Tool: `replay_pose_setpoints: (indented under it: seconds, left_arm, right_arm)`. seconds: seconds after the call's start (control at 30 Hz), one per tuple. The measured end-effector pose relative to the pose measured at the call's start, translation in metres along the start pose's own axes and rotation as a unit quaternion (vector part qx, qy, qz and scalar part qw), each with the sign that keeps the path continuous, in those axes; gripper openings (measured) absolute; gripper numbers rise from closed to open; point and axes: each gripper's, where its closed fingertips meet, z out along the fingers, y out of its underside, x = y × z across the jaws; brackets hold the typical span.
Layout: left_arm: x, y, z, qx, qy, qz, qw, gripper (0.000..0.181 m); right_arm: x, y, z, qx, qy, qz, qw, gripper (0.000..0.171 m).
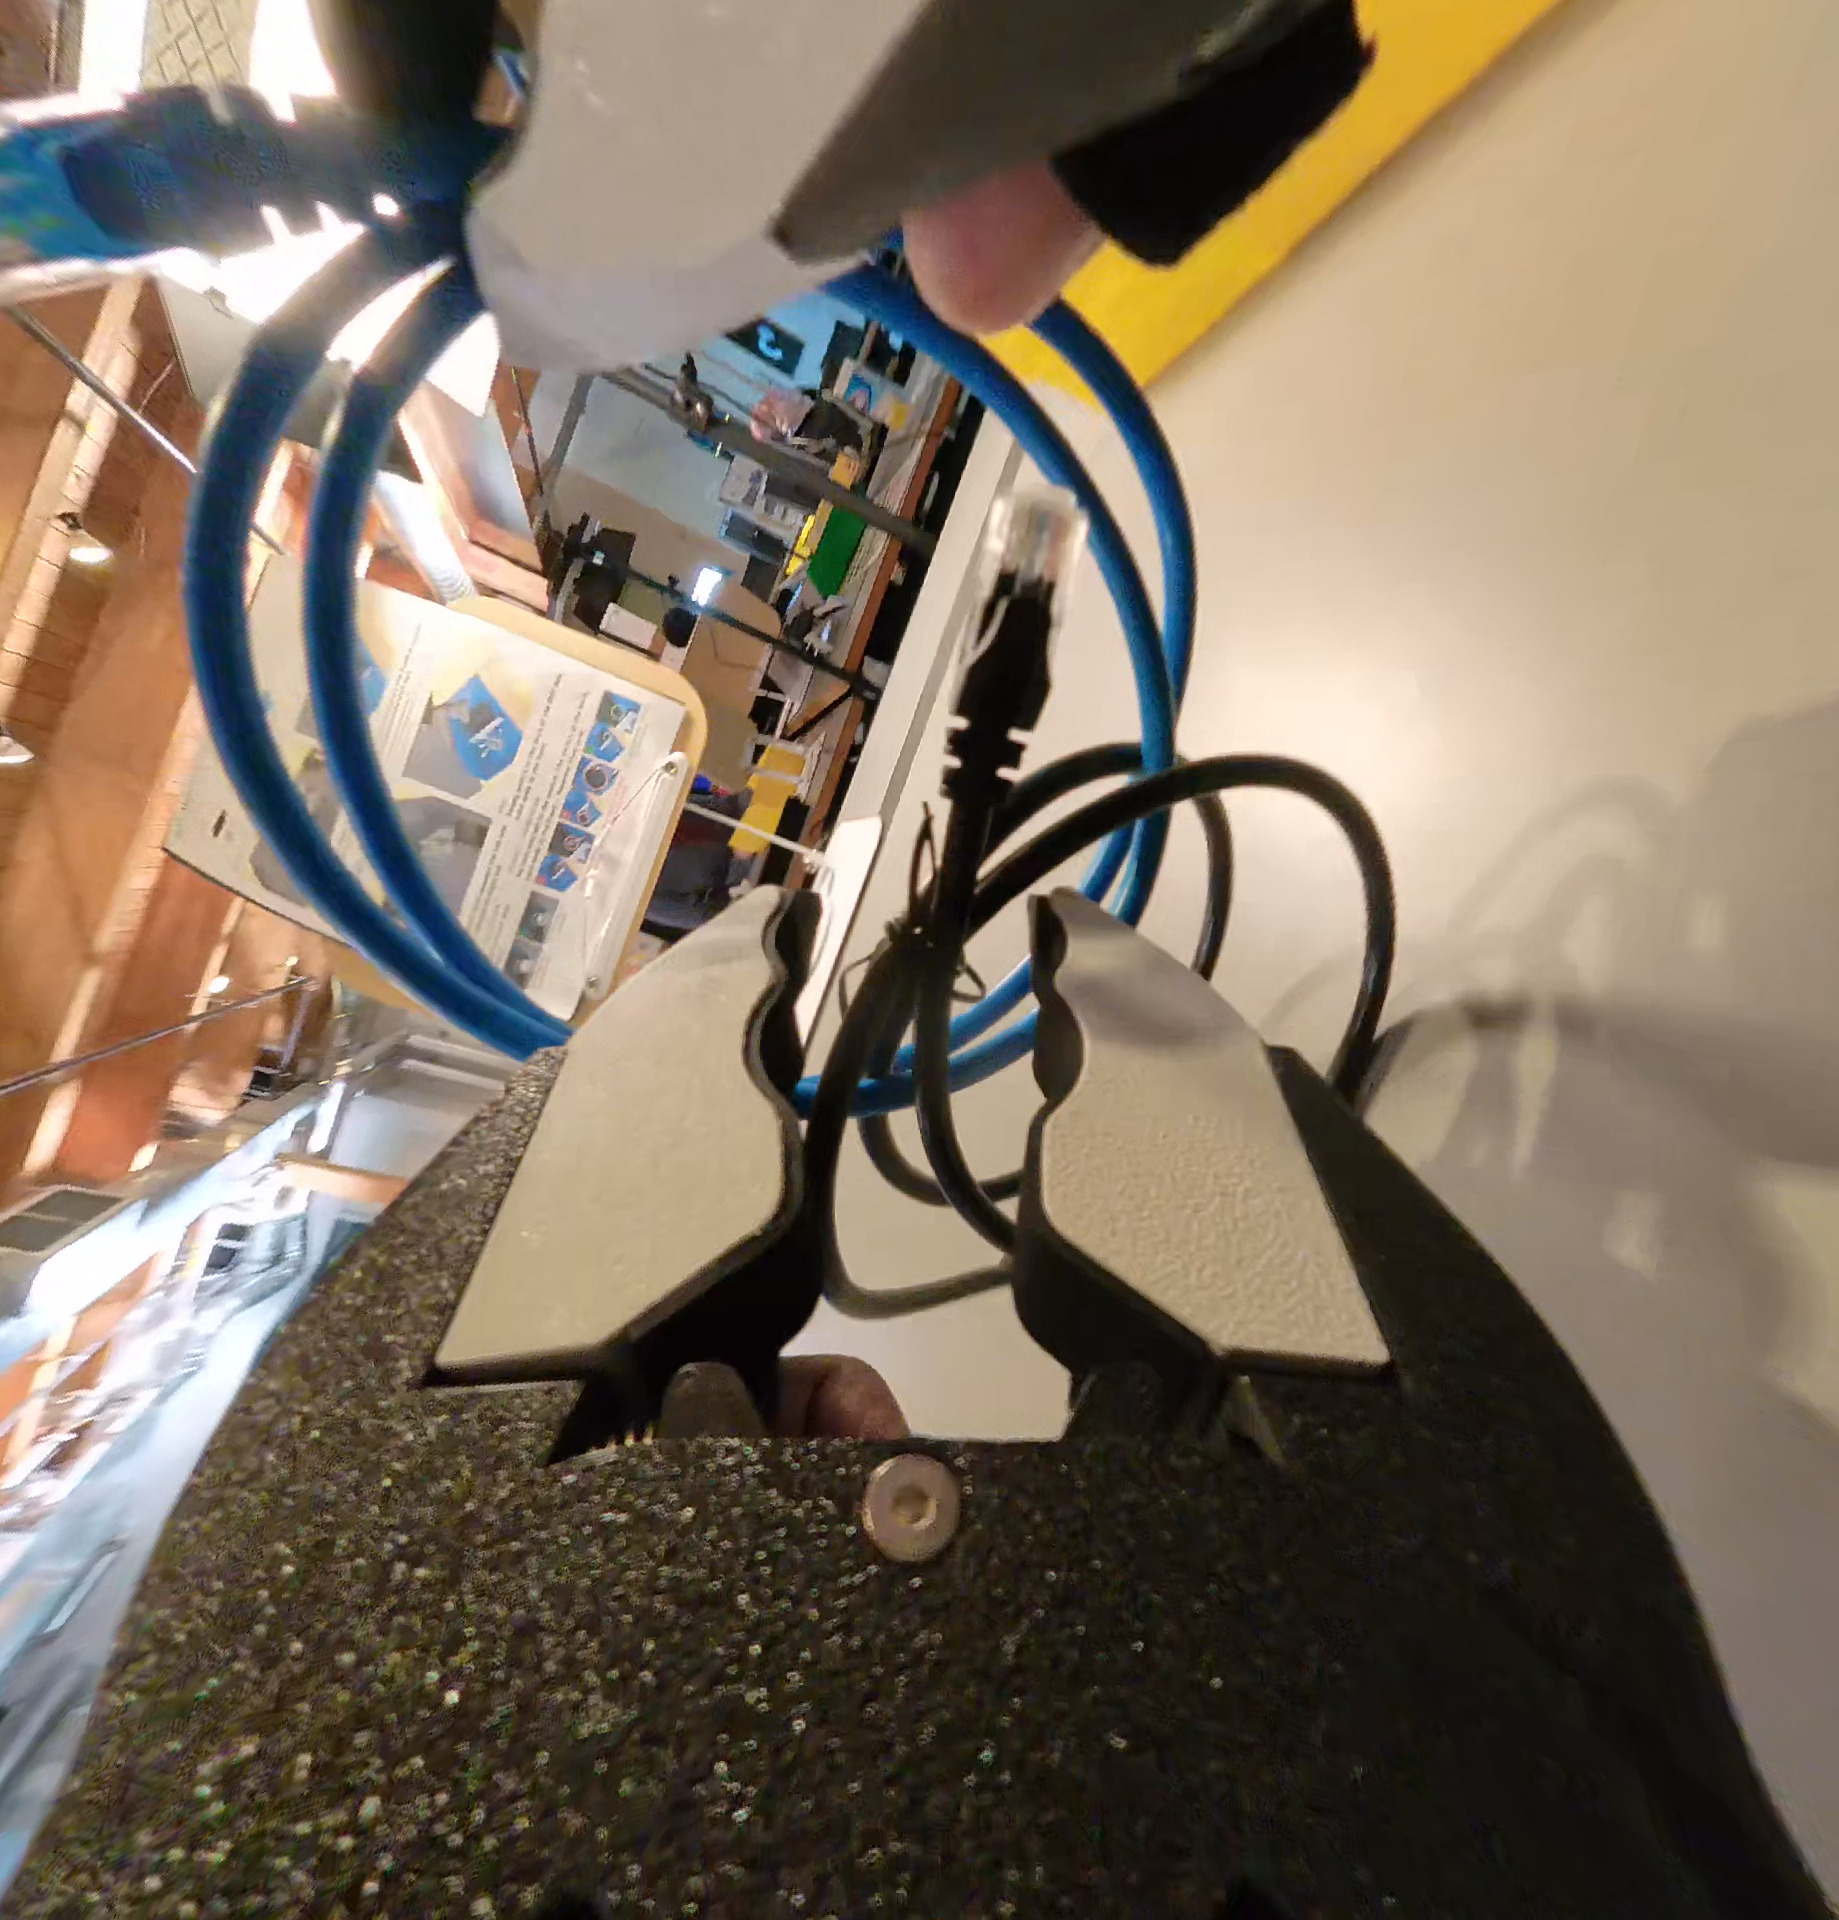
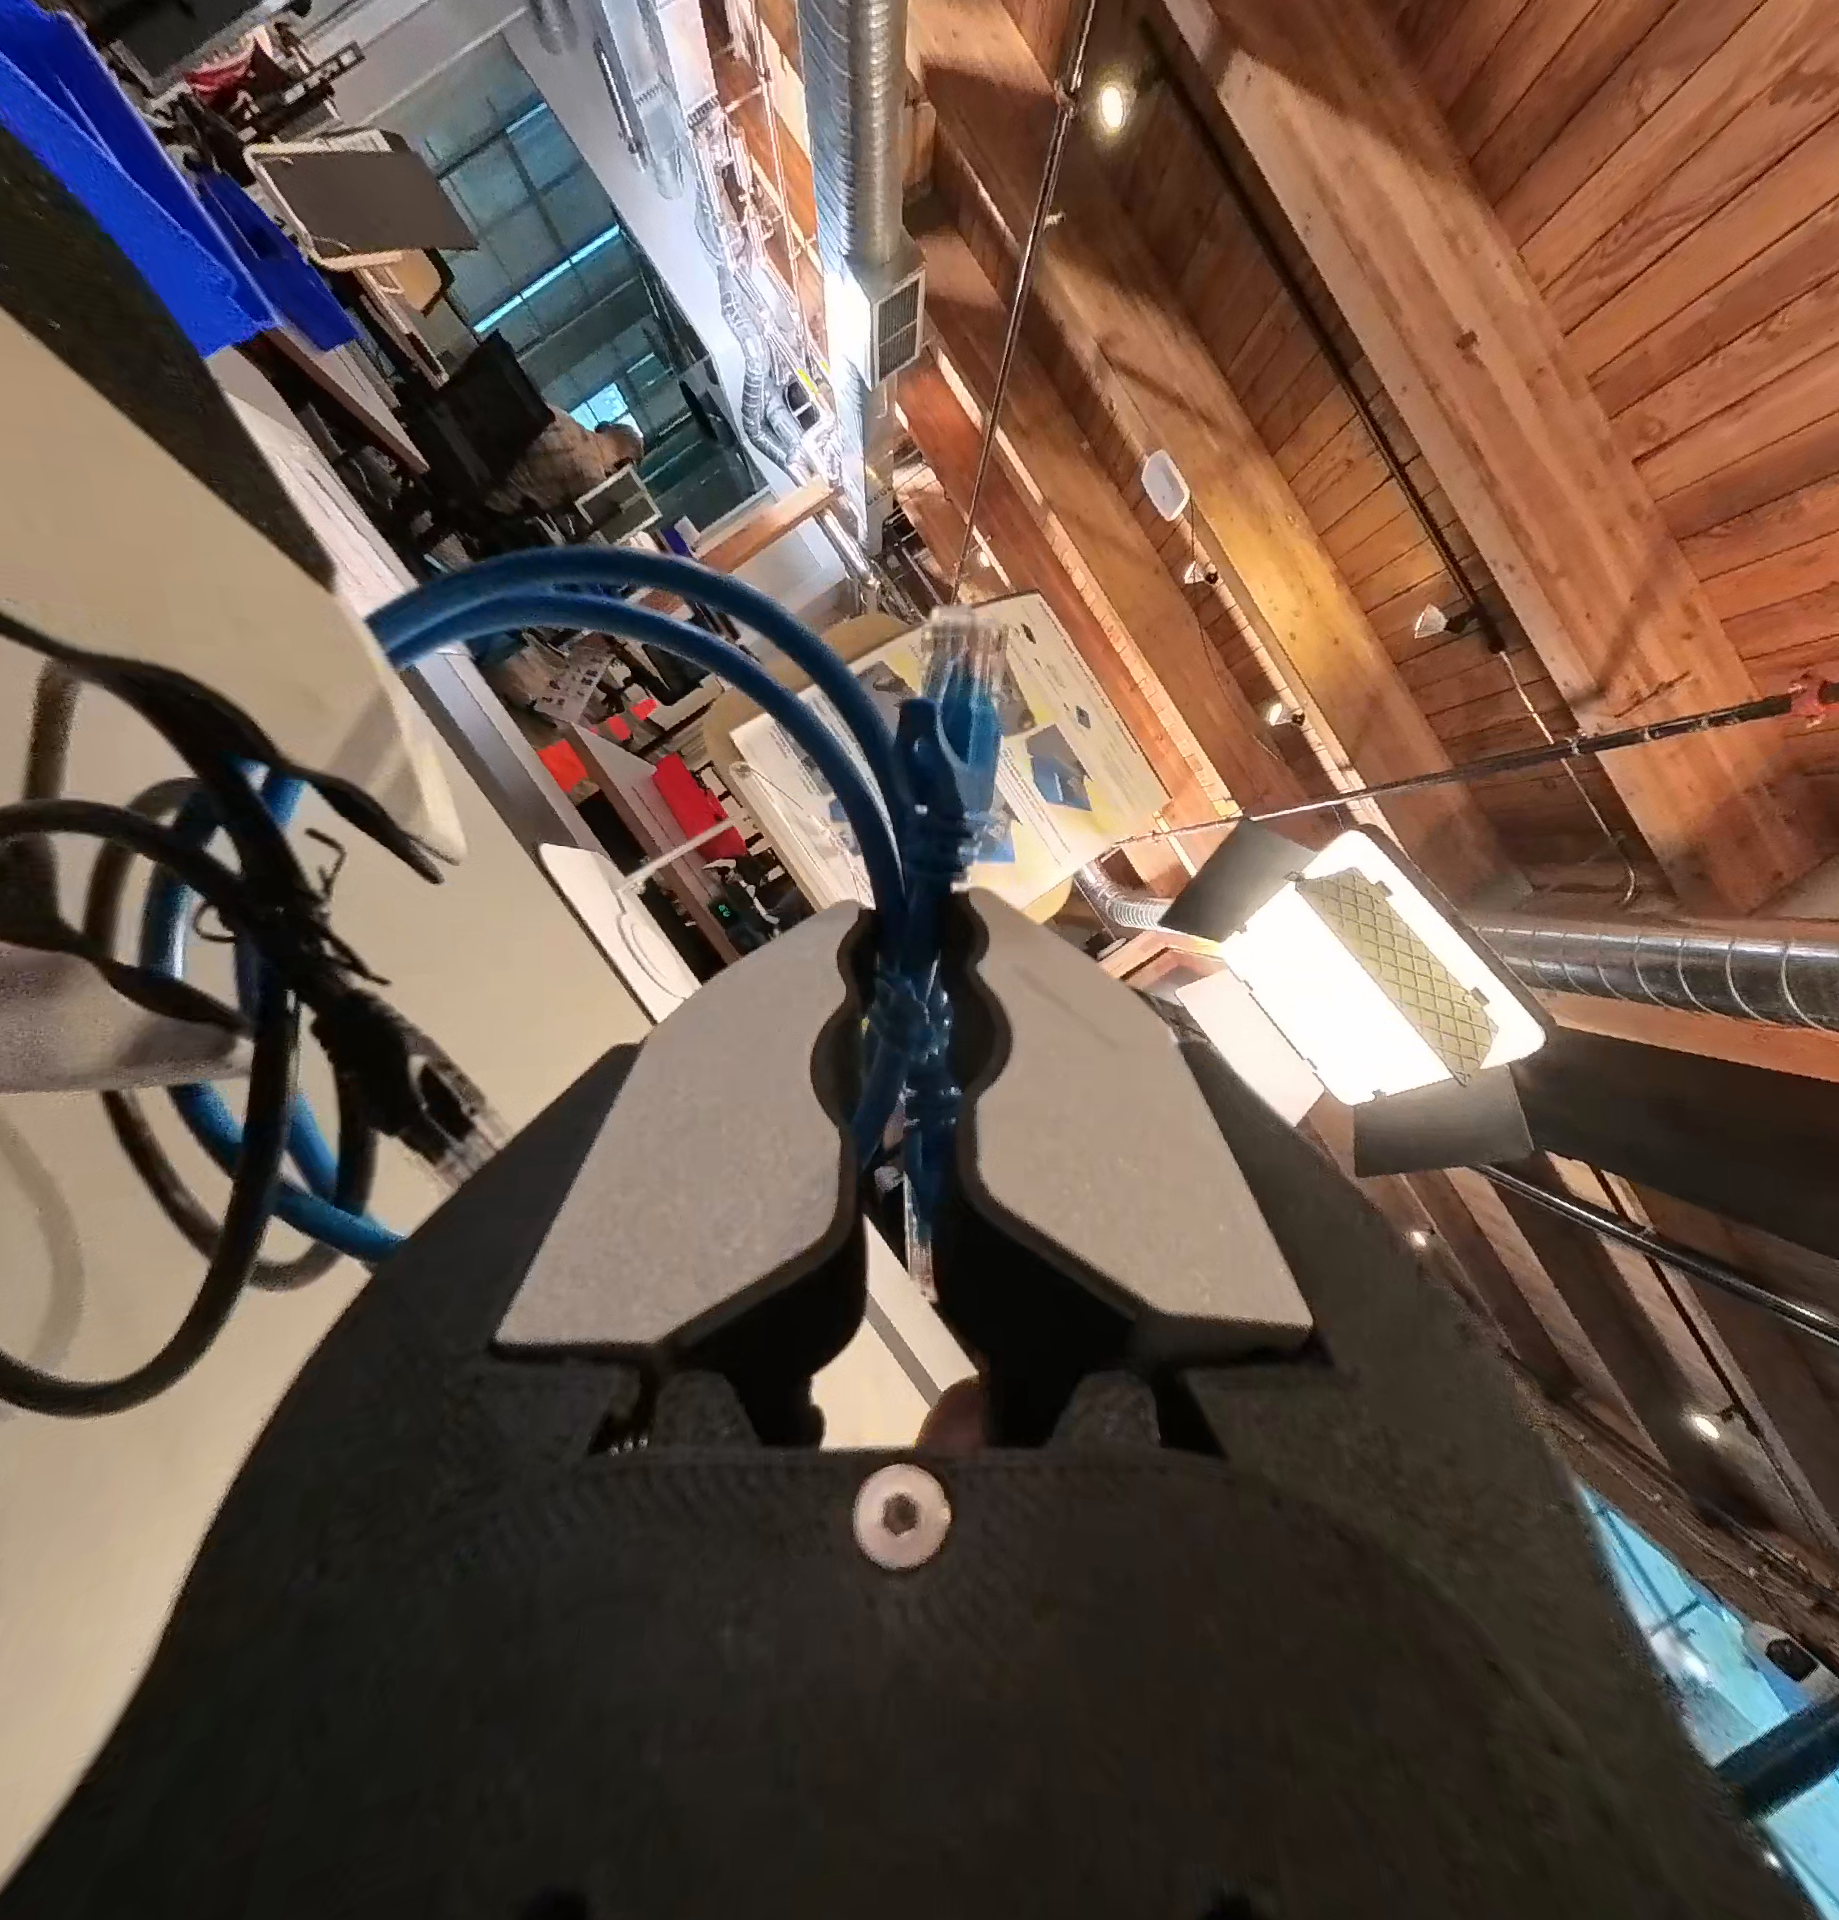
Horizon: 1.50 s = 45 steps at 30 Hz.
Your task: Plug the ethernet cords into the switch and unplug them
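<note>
The right gripper (image 2: 910, 997) is closed tight on the blue ethernet cord (image 2: 936, 821), just behind its clear plug, which points up into the air, while the left gripper (image 1: 920, 997) stands narrowly open around the black ethernet cord (image 1: 998, 707) without clearly pinching it, above the white table (image 1: 1517, 623). Both cords look light and springy, coiled and tied in loops, so I judge the stiff boot behind the plug the best hold, because the small clip seems fragile. No switch and no container is visible.
</note>
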Motion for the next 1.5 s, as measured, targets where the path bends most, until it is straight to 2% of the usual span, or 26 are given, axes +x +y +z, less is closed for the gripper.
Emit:
replay_pose_setpoints:
  seconds: [0.1,0.2,0.33,0.53,0.67,0.77,0.9,0.97,1.03,1.1,1.27,1.4,1.5]
  left_arm:
    - [-0.002,0.008,0.002,-0.02,-0.018,0.029,0.999,0.023]
    - [-0.007,0.002,-0.001,0.002,-0.038,0.024,0.999,0.021]
    - [-0.019,-0.016,-0.011,0.07,-0.067,-0.024,0.995,0.019]
    - [-0.041,-0.016,-0.023,0.128,-0.094,-0.115,0.981,0.018]
    - [-0.065,-0.014,-0.037,0.186,-0.111,-0.228,0.949,0.016]
    - [-0.089,-0.006,-0.052,0.234,-0.121,-0.327,0.908,0.016]
    - [-0.114,0.021,-0.064,0.26,-0.124,-0.432,0.855,0.016]
    - [-0.12,0.037,-0.065,0.251,-0.13,-0.457,0.843,0.016]
    - [-0.119,0.052,-0.058,0.218,-0.131,-0.455,0.854,0.016]
    - [-0.116,0.067,-0.052,0.189,-0.139,-0.445,0.864,0.016]
    - [-0.096,0.09,-0.034,0.171,-0.13,-0.457,0.863,0.016]
    - [-0.075,0.099,-0.014,0.122,-0.095,-0.456,0.877,0.016]
    - [-0.066,0.096,-0.009,0.11,-0.076,-0.444,0.886,0.016]
  right_arm:
    - [-0.004,0.001,0.001,-0.001,-0.004,-0.006,1.0,0.012]
    - [-0.007,0.01,0.005,-0.019,-0.005,-0.017,1.0,0.012]
    - [-0.019,0.031,0.012,-0.054,-0.024,-0.031,0.998,0.012]
    - [-0.039,0.052,0.02,-0.073,-0.079,0.026,0.994,0.012]
    - [-0.049,0.064,0.022,-0.084,-0.11,0.069,0.988,0.012]
    - [-0.057,0.085,0.025,-0.121,-0.117,0.047,0.985,0.012]
    - [-0.06,0.099,0.027,-0.139,-0.125,0.074,0.98,0.011]
    - [-0.057,0.103,0.027,-0.144,-0.129,0.084,0.978,0.012]
    - [-0.053,0.107,0.026,-0.149,-0.129,0.087,0.977,0.012]
    - [-0.043,0.112,0.025,-0.156,-0.118,0.082,0.977,0.012]
    - [0.007,0.119,0.016,-0.156,-0.063,0.097,0.981,0.011]
    - [0.081,0.132,-0.005,-0.151,0.03,0.135,0.979,0.012]
    - [0.146,0.165,-0.036,-0.168,0.126,0.202,0.957,0.012]
